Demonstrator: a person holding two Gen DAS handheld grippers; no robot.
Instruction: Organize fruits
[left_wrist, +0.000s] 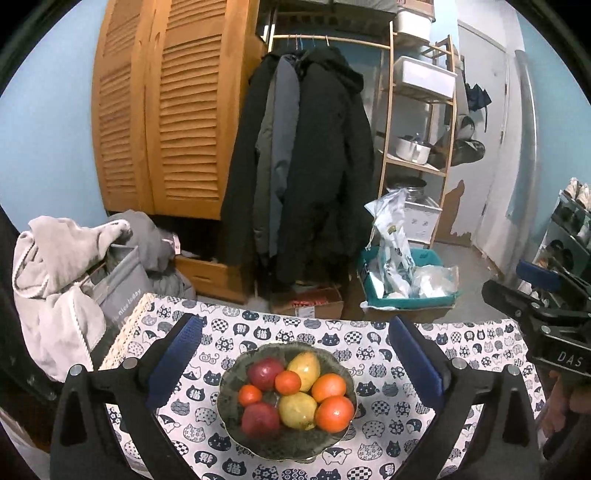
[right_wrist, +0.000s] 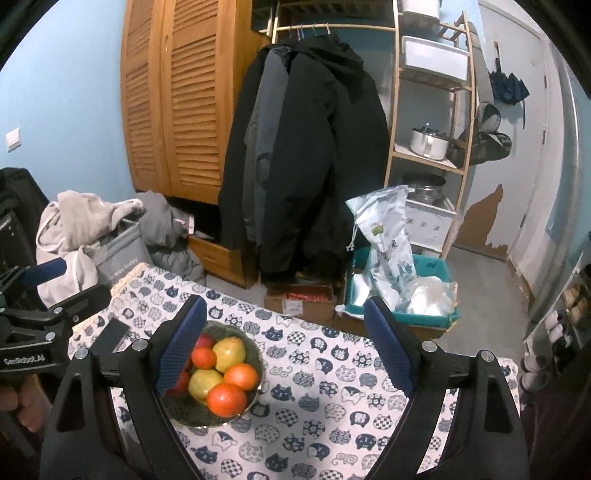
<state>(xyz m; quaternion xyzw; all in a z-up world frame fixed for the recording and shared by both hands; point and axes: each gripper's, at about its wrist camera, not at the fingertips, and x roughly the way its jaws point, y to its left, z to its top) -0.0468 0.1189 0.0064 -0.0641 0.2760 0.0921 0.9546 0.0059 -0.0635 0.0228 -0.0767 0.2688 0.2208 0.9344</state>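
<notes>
A dark green bowl (left_wrist: 229, 410) stands on the cat-print tablecloth (left_wrist: 384, 424) and holds two yellow pears (left_wrist: 304, 365), two red apples (left_wrist: 265, 373) and several oranges (left_wrist: 334, 413). My left gripper (left_wrist: 293, 332) is open and empty, held above and in front of the bowl. My right gripper (right_wrist: 286, 314) is open and empty, to the right of the bowl (right_wrist: 255, 350); its left finger (right_wrist: 181, 347) hides part of the fruit. Each gripper shows at the edge of the other's view.
A dark phone (right_wrist: 110, 334) lies on the cloth left of the bowl. Past the table's far edge stand a cardboard box (left_wrist: 314, 304), a teal crate with bags (left_wrist: 406, 291), a laundry basket (left_wrist: 122, 280), hanging coats (left_wrist: 306, 166) and a wooden shelf (left_wrist: 417, 147).
</notes>
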